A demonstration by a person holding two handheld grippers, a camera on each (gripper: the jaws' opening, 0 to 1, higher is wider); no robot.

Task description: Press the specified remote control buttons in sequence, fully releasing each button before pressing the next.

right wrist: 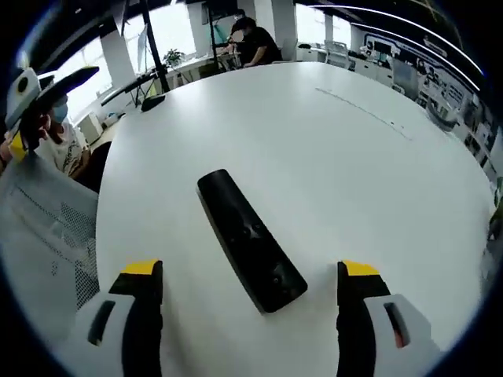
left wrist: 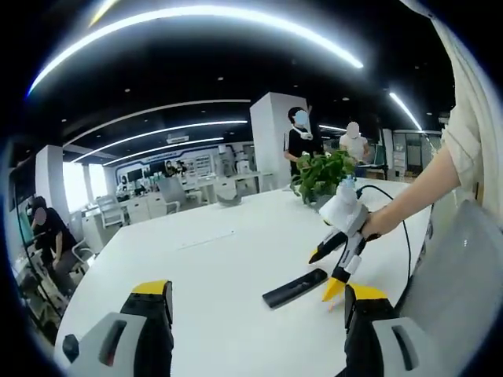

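Observation:
A black remote control [right wrist: 250, 241] lies flat on the white table [right wrist: 330, 149], buttons up, between and just ahead of my right gripper's jaws. My right gripper [right wrist: 250, 276] is open and hovers over the remote's near end without touching it. In the left gripper view the same remote [left wrist: 295, 288] lies right of centre, and the right gripper [left wrist: 336, 271], held by a hand, points down at it with jaws apart. My left gripper [left wrist: 259, 294] is open and holds nothing, its yellow-tipped jaws wide apart above the table.
A potted green plant [left wrist: 322, 174] stands at the table's far side. A black cable [left wrist: 407, 236] trails from the right gripper. Grey mesh chairs [right wrist: 47, 236] sit by the table edge. Several people stand or sit around the office beyond.

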